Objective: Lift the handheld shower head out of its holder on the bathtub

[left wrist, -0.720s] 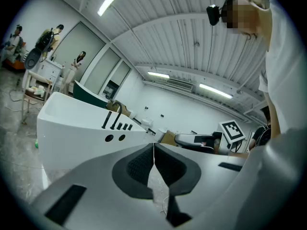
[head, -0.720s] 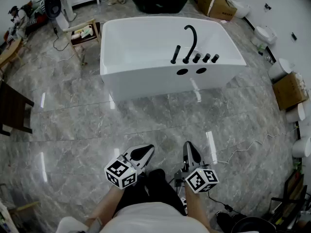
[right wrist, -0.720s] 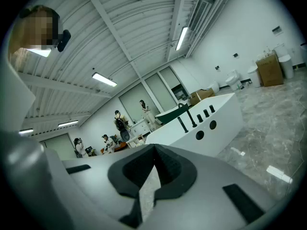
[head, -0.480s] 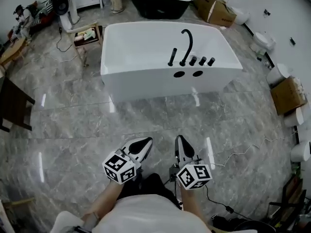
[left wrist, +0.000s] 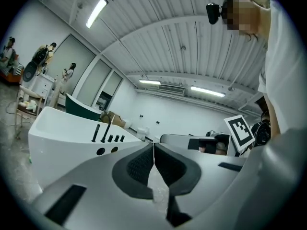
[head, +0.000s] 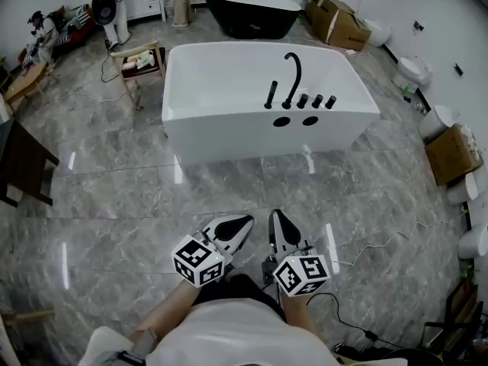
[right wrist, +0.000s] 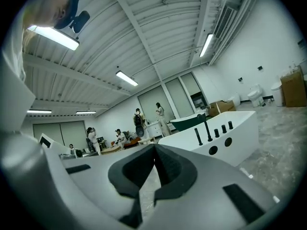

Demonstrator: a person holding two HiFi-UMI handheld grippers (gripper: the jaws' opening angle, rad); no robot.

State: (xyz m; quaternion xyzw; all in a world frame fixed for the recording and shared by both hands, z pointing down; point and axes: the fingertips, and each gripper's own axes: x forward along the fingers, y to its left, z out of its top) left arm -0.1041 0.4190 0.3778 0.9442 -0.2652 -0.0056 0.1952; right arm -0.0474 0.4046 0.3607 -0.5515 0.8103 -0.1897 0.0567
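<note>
While the shower head [head: 271,94] sits on the bathtub [head: 221,120], left gripper [head: 242,224] and right gripper [head: 275,218] are closed, empty.

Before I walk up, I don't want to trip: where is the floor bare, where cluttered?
Bare marble floor lies straight ahead, up to the white bathtub. Crowded: cable and cardboard box on the right, dark table on the left.

I record a bathroom-fittings showroom hall. Ahead of my fingers [head: 280,231], a white freestanding rectangular bathtub [head: 229,128] stands on grey marble floor tiles [head: 114,197]. Beyond it is a glossy black bathtub [head: 252,10], and to the right white ceramic toilets [head: 412,71] and brown cardboard boxes [head: 339,14].
</note>
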